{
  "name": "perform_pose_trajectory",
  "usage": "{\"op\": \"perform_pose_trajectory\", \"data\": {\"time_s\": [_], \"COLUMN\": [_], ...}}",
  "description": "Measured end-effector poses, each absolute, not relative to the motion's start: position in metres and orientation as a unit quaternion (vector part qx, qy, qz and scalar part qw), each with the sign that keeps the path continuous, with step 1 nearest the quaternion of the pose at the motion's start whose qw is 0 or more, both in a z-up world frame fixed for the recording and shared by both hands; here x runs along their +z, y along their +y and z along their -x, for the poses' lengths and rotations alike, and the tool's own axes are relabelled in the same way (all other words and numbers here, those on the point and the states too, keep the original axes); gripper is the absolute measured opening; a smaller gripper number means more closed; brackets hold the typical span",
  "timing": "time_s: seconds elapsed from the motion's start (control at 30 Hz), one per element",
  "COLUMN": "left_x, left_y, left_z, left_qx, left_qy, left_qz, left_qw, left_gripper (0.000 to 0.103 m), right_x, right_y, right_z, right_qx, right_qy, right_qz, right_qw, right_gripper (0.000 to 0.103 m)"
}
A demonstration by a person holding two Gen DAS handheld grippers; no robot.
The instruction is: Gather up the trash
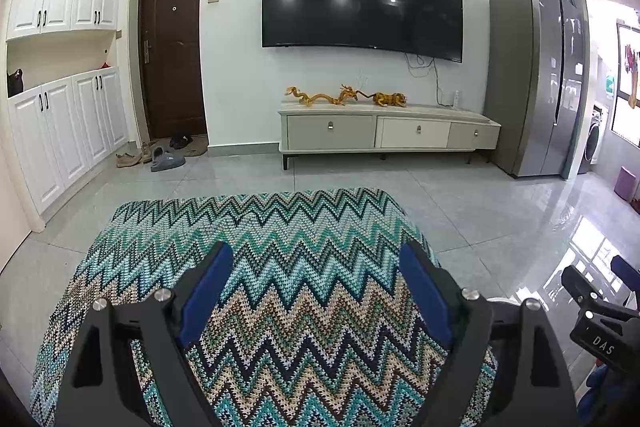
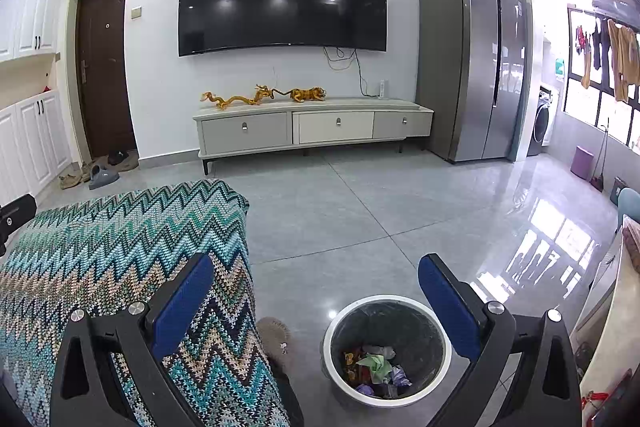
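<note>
Across the lower left of both views spreads a zigzag knitted blanket (image 1: 272,267) over a low seat; no trash shows on it. The left hand-held gripper (image 1: 316,291) hovers above it, spread wide and empty. The right hand-held gripper (image 2: 316,303) is likewise open, holding nothing. Lower right of centre in the right wrist view, on the floor (image 2: 360,211), stands a white-rimmed trash bin (image 2: 336,375) with a dark liner, holding crumpled paper and wrappers (image 2: 376,367). Judging from this, collection seems nearly done; a careful scan for leftovers would serve best.
</note>
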State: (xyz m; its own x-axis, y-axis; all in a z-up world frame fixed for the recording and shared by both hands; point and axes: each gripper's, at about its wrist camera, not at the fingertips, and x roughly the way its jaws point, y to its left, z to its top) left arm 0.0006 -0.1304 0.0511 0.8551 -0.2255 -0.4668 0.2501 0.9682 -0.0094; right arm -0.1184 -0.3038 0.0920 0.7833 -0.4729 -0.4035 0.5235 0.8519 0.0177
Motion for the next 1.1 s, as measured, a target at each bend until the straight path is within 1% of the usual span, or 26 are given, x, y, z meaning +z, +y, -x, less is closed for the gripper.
{"op": "perform_pose_trajectory", "data": {"time_s": [1.1], "left_x": [0.0475], "left_y": [-0.1288], "left_z": [-0.0017], "left_qx": [-0.121], "left_qy": [0.261], "left_qz": [-0.025], "left_qw": [0.957], "left_gripper": [0.085], "right_x": [0.0893], "right_y": [-0.3025], "right_z": [0.1183], "right_qx": [-0.267], "right_qy": [0.198], "right_qz": [-0.065], "right_qw": [0.941], "right_gripper": [0.103]}}
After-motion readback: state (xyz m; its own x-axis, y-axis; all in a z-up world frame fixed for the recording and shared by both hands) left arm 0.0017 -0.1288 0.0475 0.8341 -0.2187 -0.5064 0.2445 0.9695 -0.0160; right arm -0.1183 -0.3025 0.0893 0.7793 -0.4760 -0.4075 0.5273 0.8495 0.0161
